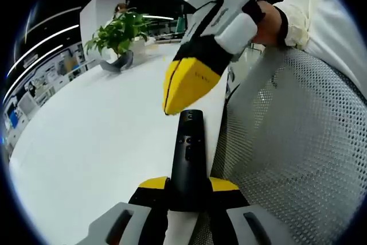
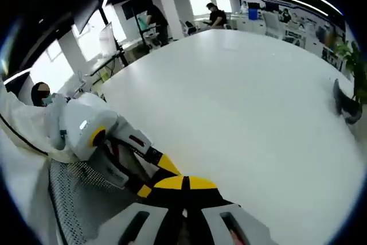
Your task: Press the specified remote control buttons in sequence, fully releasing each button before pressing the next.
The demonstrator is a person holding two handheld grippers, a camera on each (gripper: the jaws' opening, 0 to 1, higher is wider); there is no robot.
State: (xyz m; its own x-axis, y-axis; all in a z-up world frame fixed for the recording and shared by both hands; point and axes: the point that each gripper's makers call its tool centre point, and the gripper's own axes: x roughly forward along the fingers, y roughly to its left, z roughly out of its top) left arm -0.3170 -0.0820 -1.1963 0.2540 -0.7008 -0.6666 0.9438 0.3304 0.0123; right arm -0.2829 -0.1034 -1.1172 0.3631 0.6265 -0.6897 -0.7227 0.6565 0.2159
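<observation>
**Desk:** Gripping what, exactly?

**Photographer:** Clamped between the yellow-tipped jaws of the left gripper (image 1: 188,185) is a slim black remote (image 1: 187,156), held by its lower end and pointing away over the edge of a white table (image 1: 103,136). The right gripper (image 1: 182,93) comes in from above with its jaws pressed together, their yellow tip hanging at the remote's far end, just at the topmost button. Whether it is touching, I cannot tell.

**Desk:** And the right gripper view?

**Photographer:** Its own jaws (image 2: 184,183) read as closed on nothing, with the left gripper (image 2: 150,170) beneath and beside them.

**Desk:** What would make the press clean?

**Photographer:** My judgement: keep the left hold rigid so the remote does not rock, drive the tip straight down onto one button only, then lift fully clear before moving to the next. A mesh chair back (image 1: 298,142) sits close on the right; the potted plant (image 1: 119,35) stands well apart.
</observation>
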